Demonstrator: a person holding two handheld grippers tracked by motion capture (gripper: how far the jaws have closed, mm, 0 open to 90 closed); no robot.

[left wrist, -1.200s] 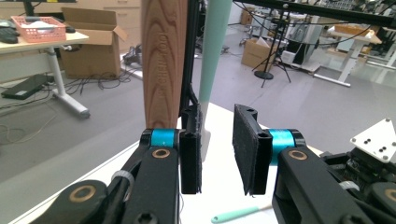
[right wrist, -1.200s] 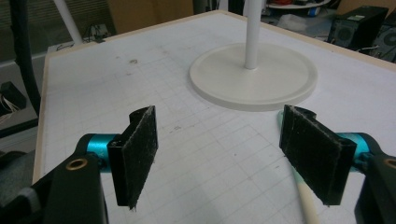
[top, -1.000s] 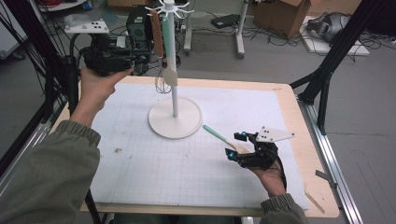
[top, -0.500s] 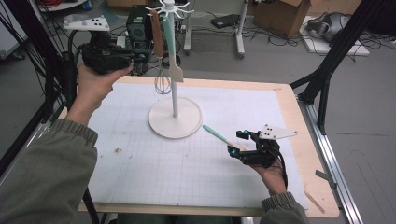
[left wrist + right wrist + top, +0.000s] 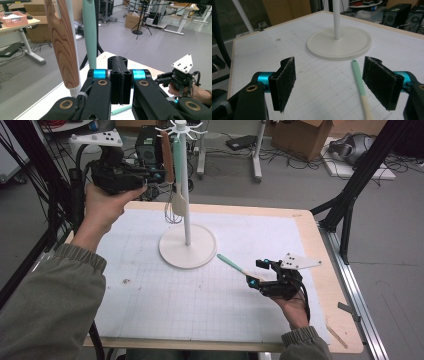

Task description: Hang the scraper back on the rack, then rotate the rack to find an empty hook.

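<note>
A white hook stand [image 5: 186, 195] rises from a round base [image 5: 200, 251] at the back of the mat. A wood-handled whisk [image 5: 167, 157] and a mint-handled spatula [image 5: 178, 175] hang from it. My left gripper [image 5: 156, 175] is held high just left of them, jaws shut with nothing between. In the left gripper view the gripper [image 5: 120, 75] sits beside the wooden handle [image 5: 63, 45] and the mint handle [image 5: 90, 32]. A mint-handled utensil [image 5: 231, 264] lies on the mat. My right gripper [image 5: 255, 273] stands open around its handle [image 5: 359, 82], which lies nearer the right jaw [image 5: 329, 80].
The white grid mat [image 5: 150, 295] covers most of the wooden table [image 5: 325, 285]. Black frame posts [image 5: 350, 195] stand at the right and left edges. Cables, boxes and equipment clutter the floor beyond the table's far edge.
The left hand has lifted its gripper slightly toward the hanging handles. The right gripper has stayed almost still, open around the mint handle.
</note>
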